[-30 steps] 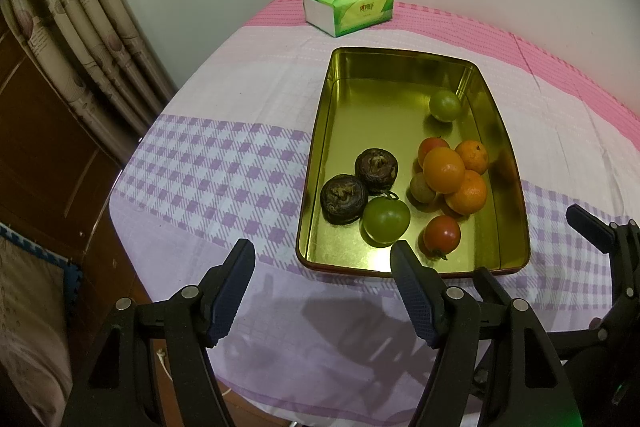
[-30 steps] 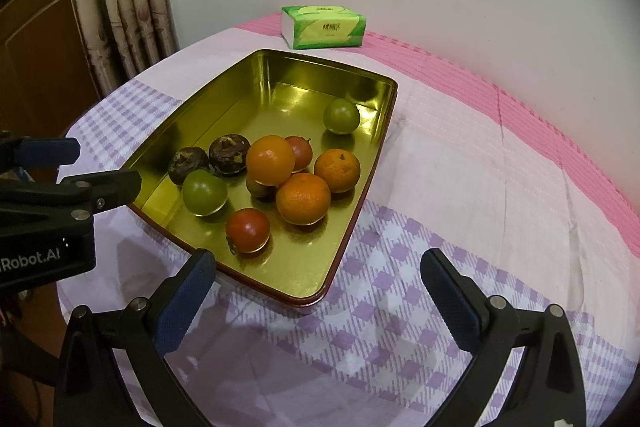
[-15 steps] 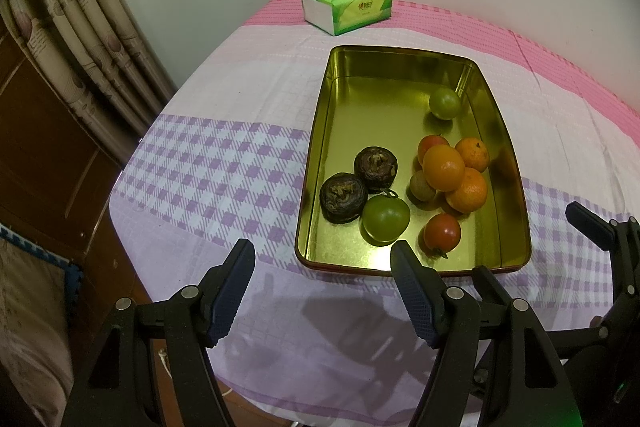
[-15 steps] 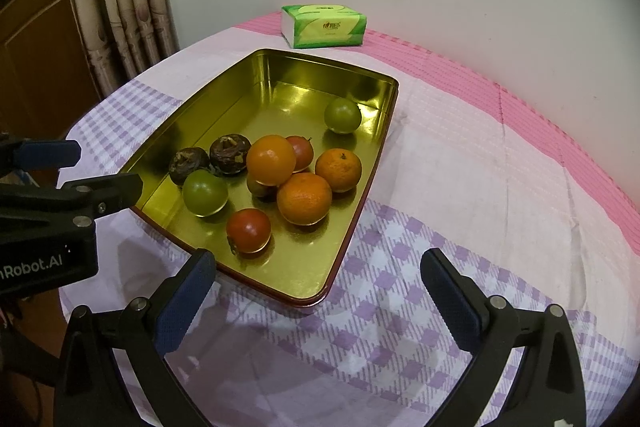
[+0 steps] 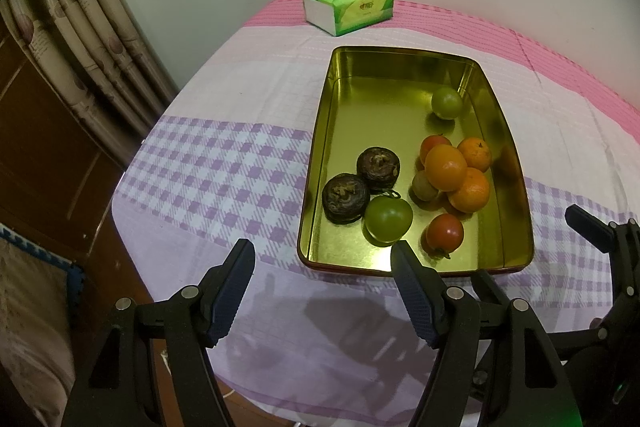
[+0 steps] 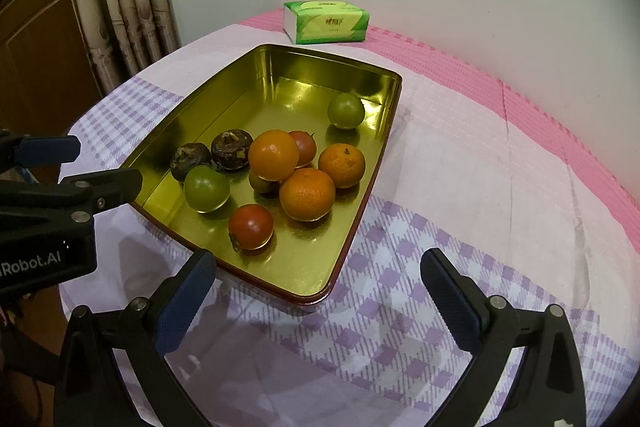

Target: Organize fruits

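Nearest, the left gripper (image 5: 322, 291) and the right gripper (image 6: 318, 291) both hung released and empty above the checked tablecloth (image 5: 208, 167), short of the gold tray (image 5: 316, 187). In the tray lay a red tomato (image 5: 444, 233), a green tomato (image 5: 388, 218), two dark fruits (image 5: 362, 185) and oranges (image 5: 460, 171). Farthest stood a tissue pack (image 5: 347, 7).
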